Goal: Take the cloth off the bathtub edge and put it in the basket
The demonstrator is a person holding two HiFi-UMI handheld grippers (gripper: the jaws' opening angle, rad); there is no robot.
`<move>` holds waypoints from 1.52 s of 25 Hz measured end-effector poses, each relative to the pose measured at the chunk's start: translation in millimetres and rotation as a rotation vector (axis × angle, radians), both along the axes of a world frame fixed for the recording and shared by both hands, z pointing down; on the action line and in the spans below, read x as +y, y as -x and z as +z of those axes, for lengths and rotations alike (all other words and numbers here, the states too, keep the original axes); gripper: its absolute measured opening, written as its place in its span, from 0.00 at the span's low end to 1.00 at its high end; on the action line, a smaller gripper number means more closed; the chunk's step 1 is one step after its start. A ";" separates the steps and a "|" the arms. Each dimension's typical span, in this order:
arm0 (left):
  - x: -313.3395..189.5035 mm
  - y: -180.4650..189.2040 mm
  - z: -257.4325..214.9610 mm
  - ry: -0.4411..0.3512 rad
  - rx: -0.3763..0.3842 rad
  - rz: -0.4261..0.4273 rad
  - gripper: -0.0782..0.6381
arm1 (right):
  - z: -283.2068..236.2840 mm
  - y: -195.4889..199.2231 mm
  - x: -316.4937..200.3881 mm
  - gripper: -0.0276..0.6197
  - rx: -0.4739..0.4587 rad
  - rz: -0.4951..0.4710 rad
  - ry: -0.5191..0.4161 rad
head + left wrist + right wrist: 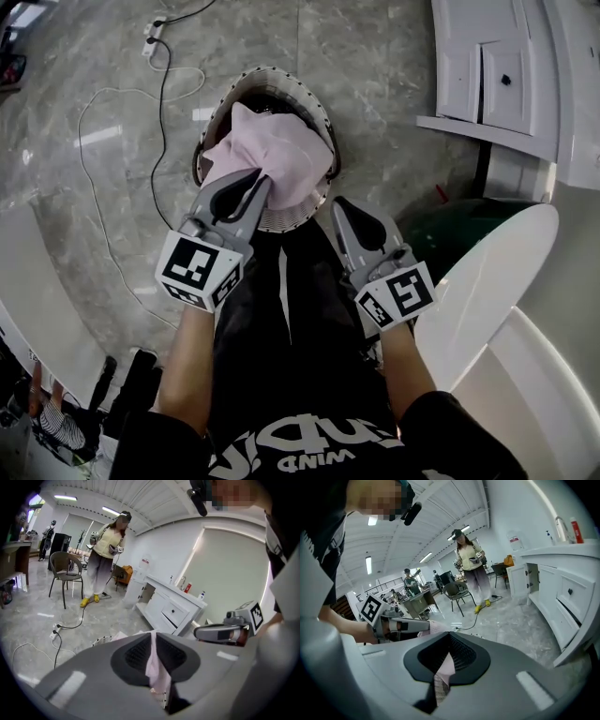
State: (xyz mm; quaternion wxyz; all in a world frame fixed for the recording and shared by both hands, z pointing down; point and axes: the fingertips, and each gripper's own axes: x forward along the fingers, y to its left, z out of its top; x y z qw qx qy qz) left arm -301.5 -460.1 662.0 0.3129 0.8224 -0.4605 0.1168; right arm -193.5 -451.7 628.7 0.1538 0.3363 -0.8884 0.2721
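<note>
Left gripper [262, 186] jaws clamped on fold of pink cloth [274, 150], bunched over mouth of woven basket [281, 81] (likely so release drops it inside). Right gripper [340, 202] jaws together by rim; pink shows in gap, grip unsure.

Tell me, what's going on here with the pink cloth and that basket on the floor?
A person holds a gripper in each hand and stands over a round basket on the floor. The left gripper is clamped on a pink cloth, which sits bunched over the basket's opening and is not yet let go. The right gripper is at the basket's rim with its jaws together. Pink fabric shows between them, but whether it pinches a corner is hard to tell.
</note>
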 end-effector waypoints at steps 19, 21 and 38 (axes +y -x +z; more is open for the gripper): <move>6.6 8.2 67.2 0.041 -0.064 -0.096 0.40 | 41.3 3.0 19.2 0.05 0.002 -0.032 0.061; 5.5 11.3 74.5 0.049 -0.075 -0.114 0.48 | 45.5 2.1 22.3 0.05 0.006 -0.031 0.067; 49.4 5.8 44.7 0.152 -0.050 -0.105 0.43 | 6.6 0.2 31.1 0.05 0.020 -0.053 0.040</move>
